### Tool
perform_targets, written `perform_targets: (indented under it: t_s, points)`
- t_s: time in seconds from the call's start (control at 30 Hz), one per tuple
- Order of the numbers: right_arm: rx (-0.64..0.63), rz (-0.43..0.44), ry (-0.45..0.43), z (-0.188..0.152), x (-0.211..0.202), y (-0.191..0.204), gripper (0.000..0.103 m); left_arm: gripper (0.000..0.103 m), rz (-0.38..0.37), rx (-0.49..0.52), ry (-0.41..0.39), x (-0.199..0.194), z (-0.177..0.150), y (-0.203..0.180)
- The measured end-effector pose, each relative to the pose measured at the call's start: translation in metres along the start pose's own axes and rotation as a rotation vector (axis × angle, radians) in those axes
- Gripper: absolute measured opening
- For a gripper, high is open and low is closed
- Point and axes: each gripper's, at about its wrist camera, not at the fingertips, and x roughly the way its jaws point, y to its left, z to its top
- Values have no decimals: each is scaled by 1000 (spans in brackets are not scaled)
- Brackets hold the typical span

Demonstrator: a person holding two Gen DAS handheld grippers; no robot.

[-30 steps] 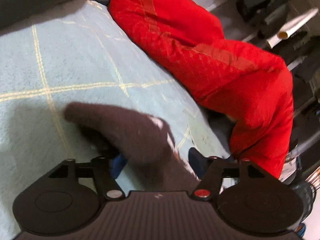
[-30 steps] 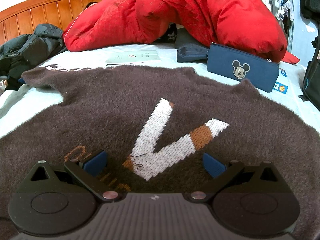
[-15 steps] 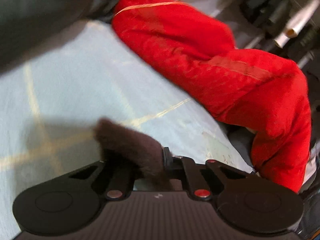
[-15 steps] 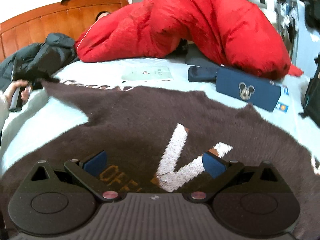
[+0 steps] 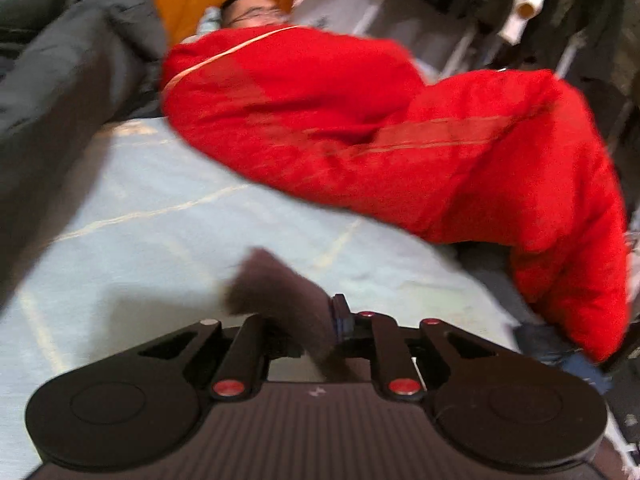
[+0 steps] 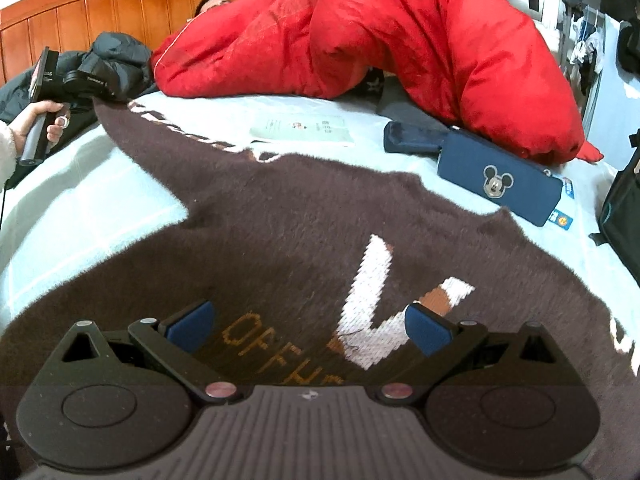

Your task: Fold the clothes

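Left gripper (image 5: pixel 304 320) pinches the brown sweater's sleeve tip (image 5: pixel 276 288), jaws easing apart slightly. Right gripper (image 6: pixel 308 320) hovers wide open, empty, above the sweater (image 6: pixel 300 220), which lies flat on the pale-blue bedsheet (image 6: pixel 80 208); its sleeve (image 6: pixel 132 128) stretches far-left toward the left gripper.

brown sweater (image 6: pixel 304 216), open hand-held gripper (image 6: pixel 308 326) above

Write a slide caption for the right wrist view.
Open right gripper hovers over a brown sweater spread on the bed.
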Motion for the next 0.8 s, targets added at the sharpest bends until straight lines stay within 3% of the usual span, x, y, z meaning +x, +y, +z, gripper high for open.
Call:
perform_targets:
  t_s: [0.2, 0.33, 0.43, 0.47, 0.53, 0.67, 0.73, 0.8]
  points:
    - [-12, 16, 10, 3, 4, 10, 103, 14, 185, 47, 21, -14, 7, 20]
    - [-2, 28, 24, 6, 7, 15, 103, 31, 199, 121, 43, -21, 5, 5]
    - [4, 36, 32, 6, 8, 18, 103, 36, 118, 217, 87, -19, -7, -30]
    - [6, 39, 34, 6, 8, 19, 103, 43, 80, 242, 107, -17, -12, -44]
    - [10, 40, 38, 6, 7, 21, 103, 53, -10, 313, 165, -10, -26, -81]
    - [15, 34, 43, 10, 4, 24, 103, 61, -198, 505, 263, -1, -70, -165]
    - [18, 28, 38, 9, 2, 23, 103, 63, -316, 609, 272, -2, -97, -204]
    - [26, 23, 33, 8, -1, 22, 103, 63, -358, 713, 240, -2, -125, -228]
